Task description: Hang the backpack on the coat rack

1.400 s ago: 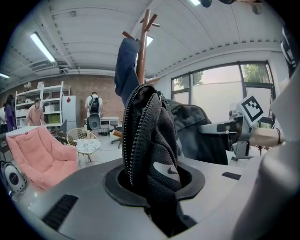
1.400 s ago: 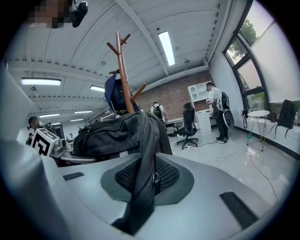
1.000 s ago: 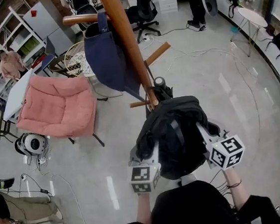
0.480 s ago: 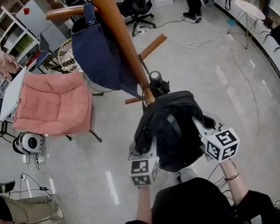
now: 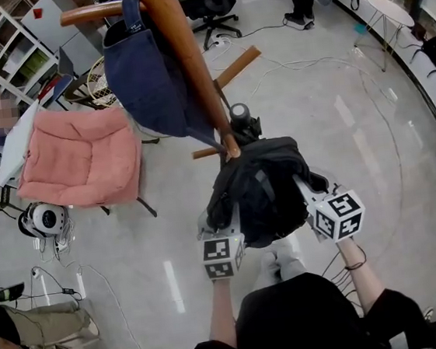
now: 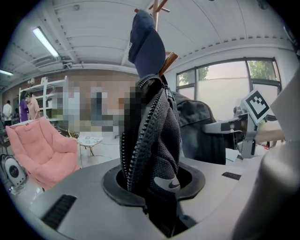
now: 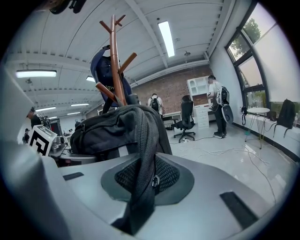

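Black mesh fills both of my views. My left gripper (image 5: pixel 225 225) has its jaws pinched on a zip-edged fold of the black fabric backpack (image 5: pixel 263 192). My right gripper (image 5: pixel 304 191) has its jaws pressed onto a black mesh strap of the same bag. The backpack hangs in the air between the two grippers, above the pale floor, with its bulk sagging downward and its top turned away from me.

Just past that top stands the brown wooden coat rack (image 5: pixel 190 63). Its pole rises straight ahead of my jaws, and its short lower peg (image 5: pixel 208 153) sticks out right at the bag's upper edge. I cannot tell whether the two touch. That peg lies toward my left side, so I judge the left gripper a little nearer to it. The backpack's top has to go up and over a peg.

I count one backpack, two grippers, one rack, and three pegs in the head view. The longer peg (image 5: pixel 235 68) is free, while the top one carries a navy cloth bag (image 5: pixel 148 76). Farther left sits one pink padded armchair (image 5: pixel 75 159).
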